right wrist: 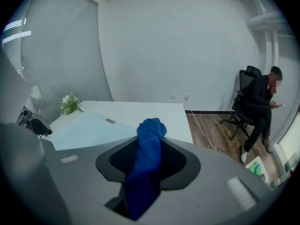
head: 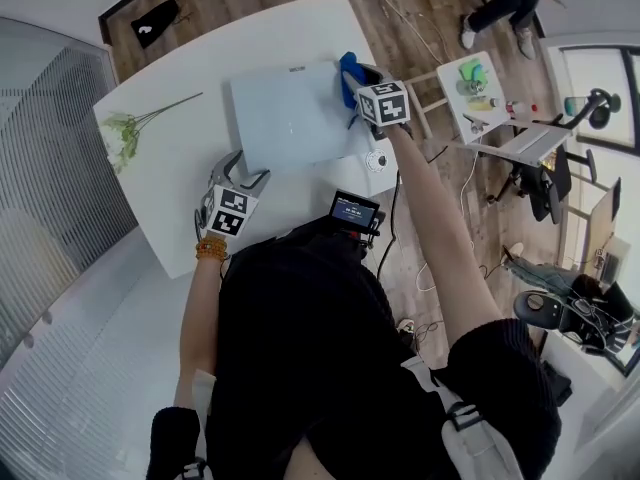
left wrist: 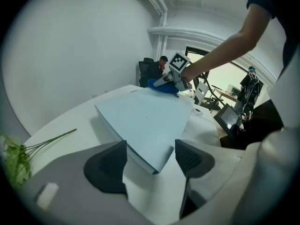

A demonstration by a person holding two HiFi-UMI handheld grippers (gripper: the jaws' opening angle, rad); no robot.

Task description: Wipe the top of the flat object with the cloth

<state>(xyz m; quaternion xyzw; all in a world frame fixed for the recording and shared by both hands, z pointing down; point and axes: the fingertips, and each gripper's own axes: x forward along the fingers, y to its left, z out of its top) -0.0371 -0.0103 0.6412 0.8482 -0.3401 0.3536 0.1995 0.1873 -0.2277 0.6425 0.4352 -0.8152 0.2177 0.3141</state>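
A pale blue flat object [head: 285,115] lies on the white table [head: 170,193]. In the head view my right gripper [head: 352,81] sits at the object's right edge, shut on a blue cloth [head: 349,72]. The right gripper view shows the cloth [right wrist: 149,165] bunched between the jaws, with the flat object [right wrist: 86,130] to the left below. My left gripper [head: 243,176] stands open at the object's near left corner. In the left gripper view that corner [left wrist: 152,161] lies between the open jaws, untouched, and the right gripper [left wrist: 171,80] with the cloth [left wrist: 163,86] shows at the far edge.
A flower stem [head: 125,133] lies at the table's left. A small screen [head: 354,211] sits at the table's near edge beside a white round device [head: 378,162]. A person [right wrist: 260,108] sits on a chair beyond the table. A side table [head: 478,86] holds small items to the right.
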